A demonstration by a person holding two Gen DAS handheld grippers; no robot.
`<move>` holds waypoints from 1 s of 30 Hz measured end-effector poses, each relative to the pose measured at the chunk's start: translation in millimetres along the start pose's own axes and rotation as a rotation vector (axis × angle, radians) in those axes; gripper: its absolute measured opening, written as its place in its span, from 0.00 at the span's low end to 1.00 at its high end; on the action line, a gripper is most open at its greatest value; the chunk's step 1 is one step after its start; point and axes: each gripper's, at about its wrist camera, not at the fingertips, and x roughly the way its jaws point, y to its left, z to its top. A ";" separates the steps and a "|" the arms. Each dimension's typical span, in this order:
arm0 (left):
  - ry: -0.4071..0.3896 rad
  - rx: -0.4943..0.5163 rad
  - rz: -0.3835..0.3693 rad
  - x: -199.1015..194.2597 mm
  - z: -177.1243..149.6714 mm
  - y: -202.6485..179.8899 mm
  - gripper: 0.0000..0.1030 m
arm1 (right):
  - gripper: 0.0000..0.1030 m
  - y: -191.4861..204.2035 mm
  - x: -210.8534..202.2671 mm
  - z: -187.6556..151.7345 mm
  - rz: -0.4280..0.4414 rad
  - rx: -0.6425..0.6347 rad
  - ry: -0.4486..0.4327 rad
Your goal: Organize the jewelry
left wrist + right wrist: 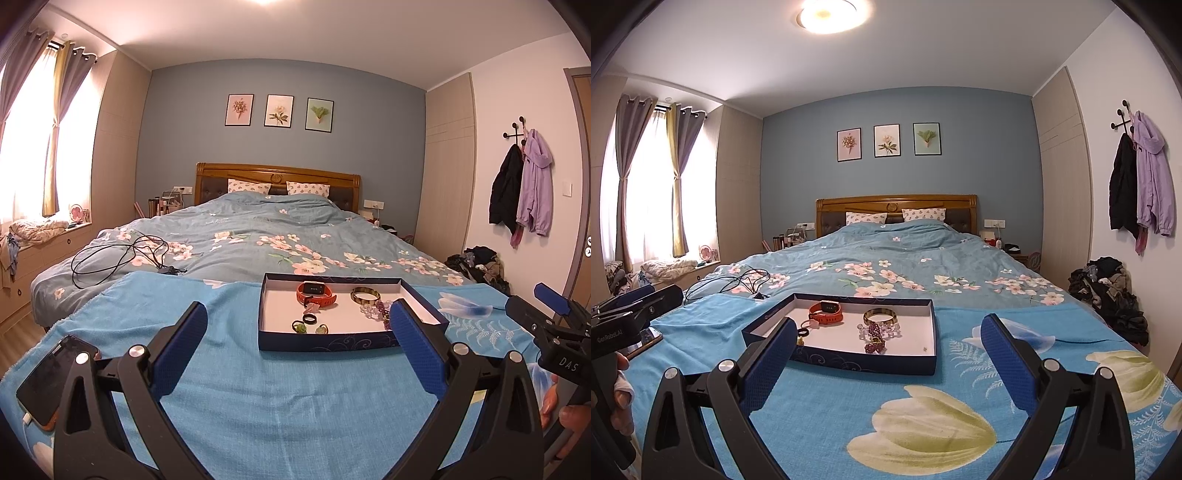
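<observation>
- Left gripper (297, 325): jaws spread wide, empty, just short of the box (325, 341).
- Right gripper (888, 338): likewise wide apart, empty, near box.
- Inside box: orange watch (826, 313), bangle (880, 316), purple beads (875, 334), rings (308, 319).

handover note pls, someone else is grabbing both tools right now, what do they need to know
Left tool: open, holding nothing, behind the box's near wall.
Right tool: open, holding nothing, same standoff.
Navy box sits on the blue towel at the foot of the bed. Inside: orange watch, gold bangle, purple bead bracelets, several small rings.
Done: all jewelry in view is in the box.
Left: pieces lie loose and close together; sorting looks unstarted.
</observation>
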 end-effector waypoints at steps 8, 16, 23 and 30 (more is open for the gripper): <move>0.004 -0.003 -0.002 -0.5 -1.3 -0.8 0.94 | 0.93 0.1 -1.4 0.3 0.000 0.000 -0.003; 0.012 -0.004 -0.005 0.2 -2.5 -1.4 0.94 | 0.93 0.5 -0.4 0.9 0.002 -0.005 0.001; 0.012 -0.001 -0.003 1.5 -3.2 -1.1 0.94 | 0.93 -0.7 0.9 0.9 0.000 -0.004 0.000; 0.011 -0.002 -0.003 1.1 -2.7 -0.9 0.94 | 0.93 -0.6 0.1 0.8 -0.001 -0.004 -0.004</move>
